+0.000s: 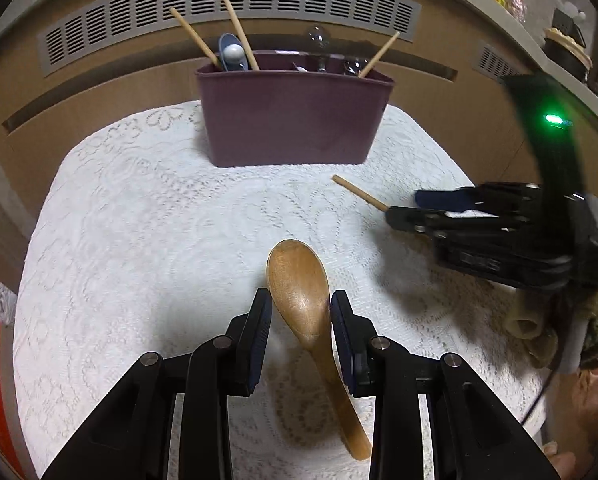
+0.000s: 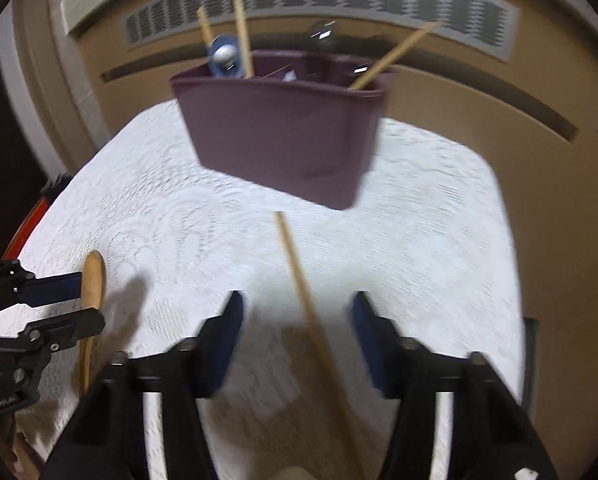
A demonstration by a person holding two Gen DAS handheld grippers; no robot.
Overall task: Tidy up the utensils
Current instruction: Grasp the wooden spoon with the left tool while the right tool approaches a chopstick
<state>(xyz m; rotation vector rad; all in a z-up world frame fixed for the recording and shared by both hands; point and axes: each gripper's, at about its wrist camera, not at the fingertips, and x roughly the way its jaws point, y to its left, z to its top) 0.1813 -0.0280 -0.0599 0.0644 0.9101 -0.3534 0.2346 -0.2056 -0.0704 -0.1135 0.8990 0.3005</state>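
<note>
Utensils mostly stood in the caddy (image 1: 295,116) at 12 o'clock already. Two remained on the tabletop (image 1: 139,240): a spoon (image 1: 303,300) between the left gripper's (image 1: 301,312) narrow jaws, a chopstick (image 2: 299,280) between the right gripper's (image 2: 297,320) wide ones.

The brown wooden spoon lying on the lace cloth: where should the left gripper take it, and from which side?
Grip the brown wooden spoon at the neck, where bowl narrows into handle, coming from above and the handle end. It lies flat, bowl pointing toward the purple plastic caddy, and the left gripper already straddles that part.
</note>
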